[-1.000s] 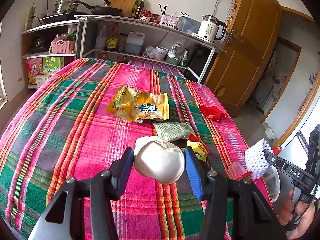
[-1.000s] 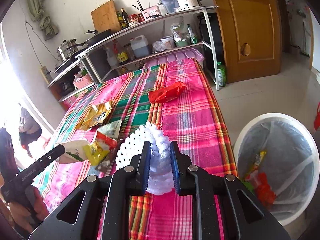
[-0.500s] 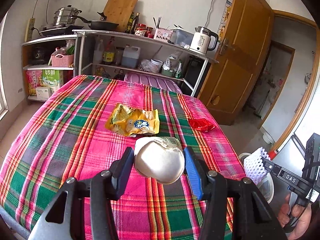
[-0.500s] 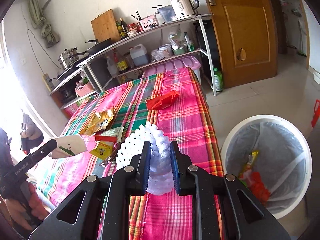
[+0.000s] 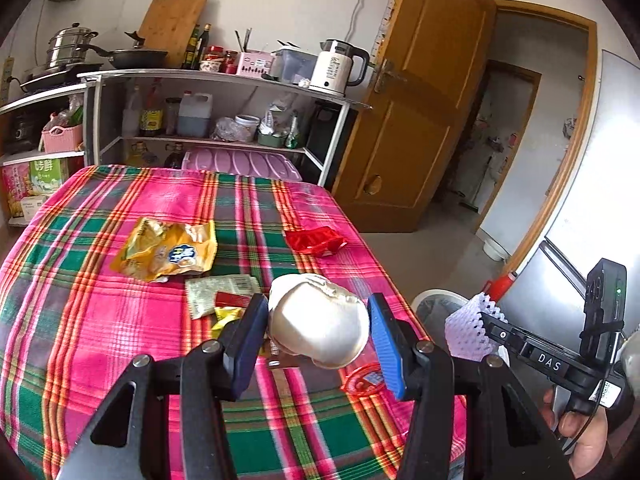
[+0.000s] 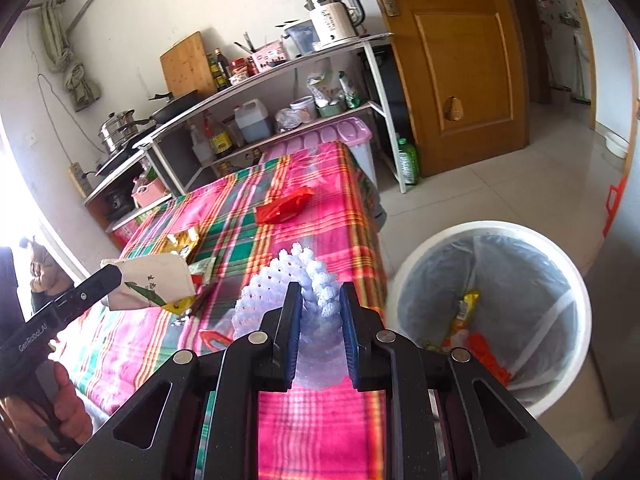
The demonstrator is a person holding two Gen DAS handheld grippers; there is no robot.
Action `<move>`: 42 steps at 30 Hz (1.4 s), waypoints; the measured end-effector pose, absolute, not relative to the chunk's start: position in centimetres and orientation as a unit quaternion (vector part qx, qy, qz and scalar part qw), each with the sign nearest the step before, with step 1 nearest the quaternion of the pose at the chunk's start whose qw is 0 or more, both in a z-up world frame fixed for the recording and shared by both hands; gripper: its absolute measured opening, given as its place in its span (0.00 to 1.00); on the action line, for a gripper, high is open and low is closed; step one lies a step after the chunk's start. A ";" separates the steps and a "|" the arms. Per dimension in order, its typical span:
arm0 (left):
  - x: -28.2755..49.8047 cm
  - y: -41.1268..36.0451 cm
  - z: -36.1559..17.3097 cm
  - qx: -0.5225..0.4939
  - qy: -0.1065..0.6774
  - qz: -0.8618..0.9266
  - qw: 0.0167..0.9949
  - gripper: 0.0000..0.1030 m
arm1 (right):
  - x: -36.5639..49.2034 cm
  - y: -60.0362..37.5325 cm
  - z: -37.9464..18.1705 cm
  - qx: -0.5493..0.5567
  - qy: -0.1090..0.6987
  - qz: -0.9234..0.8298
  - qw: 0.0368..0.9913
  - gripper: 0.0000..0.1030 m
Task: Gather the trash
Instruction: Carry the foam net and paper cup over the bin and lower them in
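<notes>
red wrapper (image 5: 316, 241), yellow bag (image 5: 168, 249), kettle (image 5: 338, 67)

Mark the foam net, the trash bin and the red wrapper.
foam net (image 6: 308, 280): right wrist view, top of the white mesh above the fingers.
trash bin (image 6: 480, 227): right wrist view, far white rim.
red wrapper (image 5: 314, 240): left wrist view, middle of the packet.

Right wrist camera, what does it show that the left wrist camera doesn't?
Only the right wrist view shows inside the white bin, with wrappers in its liner, and the printed side of the paper cup. Only the left wrist view shows the cup's crushed base between that gripper's jaws. Both show the foam net, the red wrapper and the yellow bag.
</notes>
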State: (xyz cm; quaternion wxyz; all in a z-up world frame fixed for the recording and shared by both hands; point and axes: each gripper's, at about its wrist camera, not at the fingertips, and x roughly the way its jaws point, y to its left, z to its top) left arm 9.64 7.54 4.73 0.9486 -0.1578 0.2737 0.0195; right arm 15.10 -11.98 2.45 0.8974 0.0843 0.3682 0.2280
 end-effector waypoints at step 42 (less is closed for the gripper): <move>21.0 -10.4 -1.7 -0.091 0.391 -0.161 0.902 0.53 | 17.9 -26.6 -4.8 0.164 0.430 0.090 0.883 0.34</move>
